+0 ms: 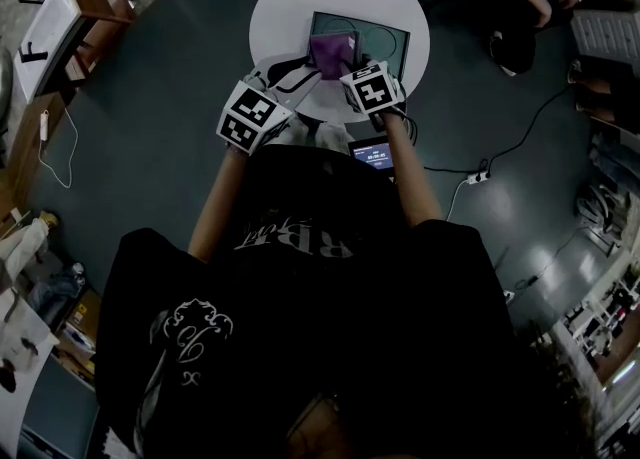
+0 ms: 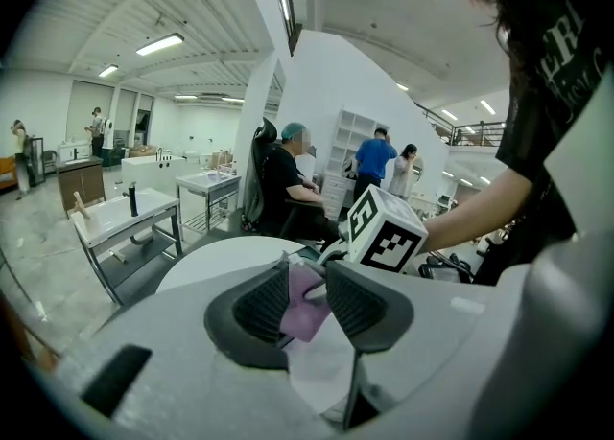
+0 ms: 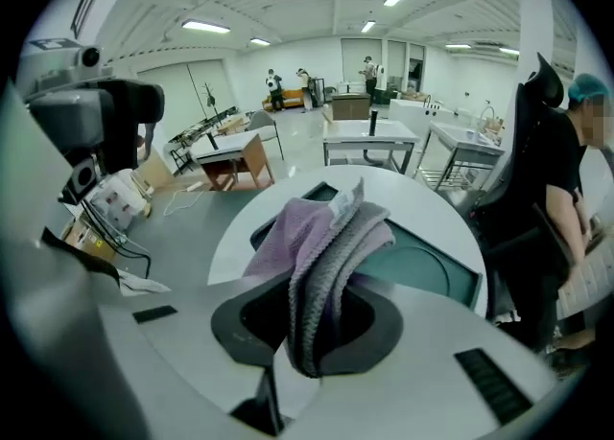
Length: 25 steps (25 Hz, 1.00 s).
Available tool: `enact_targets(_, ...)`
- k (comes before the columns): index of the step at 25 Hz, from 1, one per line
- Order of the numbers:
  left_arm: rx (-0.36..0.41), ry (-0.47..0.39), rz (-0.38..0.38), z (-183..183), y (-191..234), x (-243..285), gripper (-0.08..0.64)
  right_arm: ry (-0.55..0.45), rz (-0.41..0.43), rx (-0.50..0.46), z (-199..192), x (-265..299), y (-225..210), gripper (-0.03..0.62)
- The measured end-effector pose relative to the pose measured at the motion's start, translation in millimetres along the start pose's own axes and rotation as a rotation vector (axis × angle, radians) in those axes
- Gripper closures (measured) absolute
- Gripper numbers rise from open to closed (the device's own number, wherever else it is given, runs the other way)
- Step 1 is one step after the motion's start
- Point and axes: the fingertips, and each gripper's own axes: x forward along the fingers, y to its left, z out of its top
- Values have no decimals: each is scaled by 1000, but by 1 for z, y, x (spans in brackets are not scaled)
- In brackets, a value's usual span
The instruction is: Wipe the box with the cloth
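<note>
Right gripper (image 3: 307,318) fingers (image 3: 264,318) clamped tight on the bunched purple cloth (image 3: 317,237), left gripper (image 2: 305,306) fingers (image 2: 259,309) almost together, pinching a cloth edge, cloth over the dark teal box (image 1: 388,42), box on the round white tabletop (image 1: 280,7).

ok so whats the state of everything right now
cloth: bunched, held over the box by both grippers
left gripper: jaws shut on the cloth
right gripper: jaws shut on the cloth
box: flat on the table, under the cloth
small screen: lit
</note>
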Motion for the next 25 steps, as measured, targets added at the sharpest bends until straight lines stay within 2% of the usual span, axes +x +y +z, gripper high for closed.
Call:
enact_targets(4, 1, 6, -16, -4, -3, 2, 430, 38, -88, -13, -26, -17, -34, 535)
enact_targets(9, 15, 15, -48, -6, -9, 10, 430, 68, -175, 50, -57, -40, -71, 535)
enact_targets(16, 39, 32, -90, -5, -22, 20, 430, 90, -233, 58, -88, -65, -96, 535)
enact_targets(19, 41, 37, -92, -6, -24, 20, 430, 38, -205, 34, -81, -70, -89, 535)
enact_targets(21, 38, 36, -85, -8, -21, 17, 430, -17, -146, -9, -69, -75, -73, 535)
enact_targets(25, 25, 40, -55, -13, -14, 11, 430, -100, -13, -174, -44, -84, -31, 535)
